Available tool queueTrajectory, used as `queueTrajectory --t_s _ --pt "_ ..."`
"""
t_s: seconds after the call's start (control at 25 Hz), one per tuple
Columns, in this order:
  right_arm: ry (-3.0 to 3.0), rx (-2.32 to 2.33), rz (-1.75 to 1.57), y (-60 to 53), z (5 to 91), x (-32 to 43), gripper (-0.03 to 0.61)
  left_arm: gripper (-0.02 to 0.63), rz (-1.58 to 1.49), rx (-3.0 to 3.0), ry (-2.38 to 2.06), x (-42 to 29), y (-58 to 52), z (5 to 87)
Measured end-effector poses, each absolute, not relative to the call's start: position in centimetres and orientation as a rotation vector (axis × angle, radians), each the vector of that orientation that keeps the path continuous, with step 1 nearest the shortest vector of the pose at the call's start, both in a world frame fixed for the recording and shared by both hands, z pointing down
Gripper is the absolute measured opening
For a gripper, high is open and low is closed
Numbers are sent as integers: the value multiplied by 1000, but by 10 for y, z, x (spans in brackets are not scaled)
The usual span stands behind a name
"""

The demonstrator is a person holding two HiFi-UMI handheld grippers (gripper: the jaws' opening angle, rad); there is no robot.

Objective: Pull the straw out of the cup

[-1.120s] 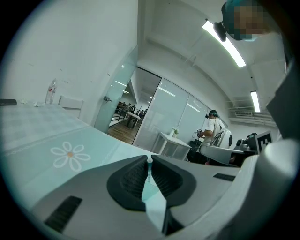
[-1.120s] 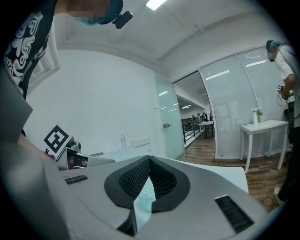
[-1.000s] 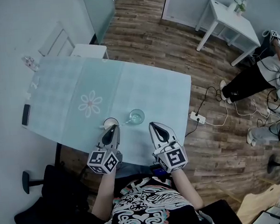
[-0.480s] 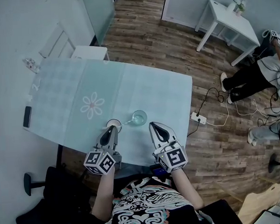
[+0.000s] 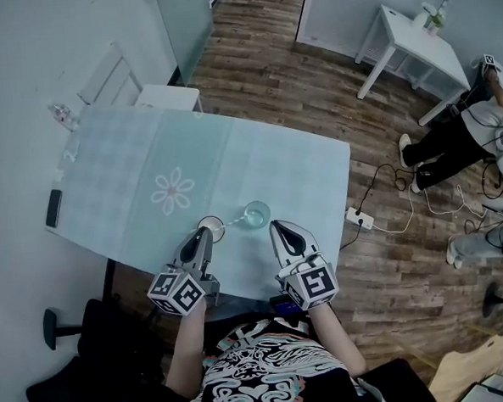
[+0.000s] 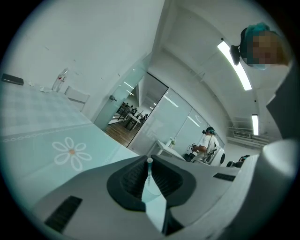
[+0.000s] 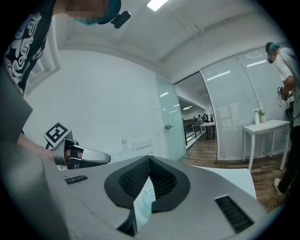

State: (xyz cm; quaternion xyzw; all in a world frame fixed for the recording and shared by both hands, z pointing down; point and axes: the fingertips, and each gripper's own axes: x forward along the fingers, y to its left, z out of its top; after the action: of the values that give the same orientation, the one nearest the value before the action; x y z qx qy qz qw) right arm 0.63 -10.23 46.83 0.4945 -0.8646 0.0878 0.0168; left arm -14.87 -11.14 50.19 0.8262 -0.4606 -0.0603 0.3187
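1. The straw, thin and pale, stands upright between the tips of the left gripper, which is clamped narrowly on it.
2. Just below it, a clear cup shows through the gap behind those tips. Whether the straw's lower end is inside it cannot be told.
3. The right gripper hovers beside the left one, tips together, holding nothing.
4. Both are over the near edge of a pale bench printed with a daisy.
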Motion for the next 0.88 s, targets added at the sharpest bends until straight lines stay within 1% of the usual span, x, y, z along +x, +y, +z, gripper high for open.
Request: queueTrajectory --t_s 0.88 --pt "-2720 1536 253 -107 459 4 14 27 -238 2152 -1261 -173 -105 485"
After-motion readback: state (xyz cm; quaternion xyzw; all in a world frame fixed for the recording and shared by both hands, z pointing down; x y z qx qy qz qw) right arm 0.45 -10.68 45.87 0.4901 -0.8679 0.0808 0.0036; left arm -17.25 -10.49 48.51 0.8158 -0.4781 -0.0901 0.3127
